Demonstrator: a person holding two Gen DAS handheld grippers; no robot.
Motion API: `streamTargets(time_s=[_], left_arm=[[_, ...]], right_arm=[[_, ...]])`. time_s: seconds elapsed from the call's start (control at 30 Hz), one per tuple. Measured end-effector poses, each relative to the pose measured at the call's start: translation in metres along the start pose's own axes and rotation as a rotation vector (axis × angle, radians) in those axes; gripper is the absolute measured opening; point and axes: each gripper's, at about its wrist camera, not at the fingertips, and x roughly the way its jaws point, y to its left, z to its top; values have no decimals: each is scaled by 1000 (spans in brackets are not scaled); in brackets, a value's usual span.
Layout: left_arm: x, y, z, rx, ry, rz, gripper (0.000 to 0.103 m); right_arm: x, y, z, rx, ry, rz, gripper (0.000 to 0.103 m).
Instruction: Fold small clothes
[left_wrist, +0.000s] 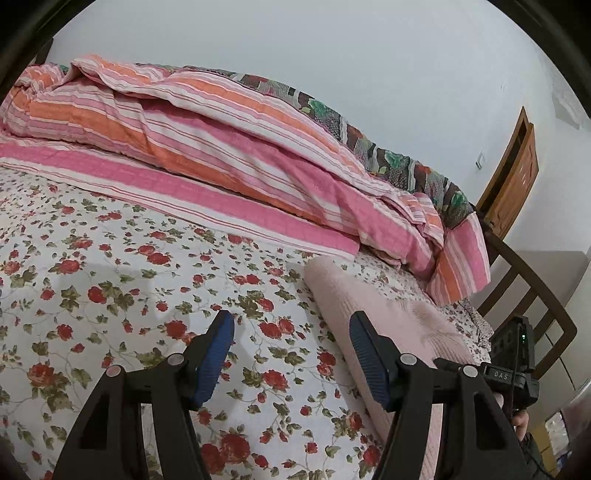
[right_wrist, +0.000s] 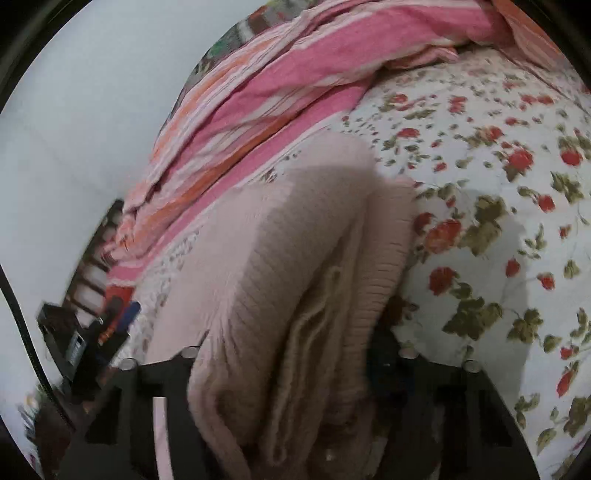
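A pale pink knitted garment (left_wrist: 402, 325) lies folded on the floral bedsheet (left_wrist: 110, 295). My left gripper (left_wrist: 291, 358) is open and empty, just left of the garment, its right finger over the garment's edge. In the right wrist view the same garment (right_wrist: 288, 295) bunches thickly between my right gripper's jaws (right_wrist: 291, 354), which are shut on it; the fingertips are hidden by the cloth. The right gripper also shows in the left wrist view (left_wrist: 513, 373) at the garment's right end. The right view is blurred.
A rolled pink and orange striped quilt (left_wrist: 221, 147) lies along the far side of the bed, with a floral blanket (left_wrist: 399, 162) behind it. A wooden bed frame (left_wrist: 532, 295) and a door (left_wrist: 513, 177) stand at the right.
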Motion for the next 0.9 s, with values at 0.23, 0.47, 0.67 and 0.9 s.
streamTargets(time_s=[0.23, 0.47, 0.67, 0.9], left_arm=[[-6, 10, 4, -16, -7, 9, 63], [-20, 31, 12, -89, -22, 13, 63], [-24, 44, 16, -138, -23, 29, 63], [-25, 54, 18, -165, -3, 19, 63]], right_arm=[[-35, 55, 5, -78, -104, 1, 38], [-46, 144, 19, -194, -196, -110, 37], [-32, 186, 33, -205, -217, -185, 36], [3, 217, 49, -159, -220, 45, 36]])
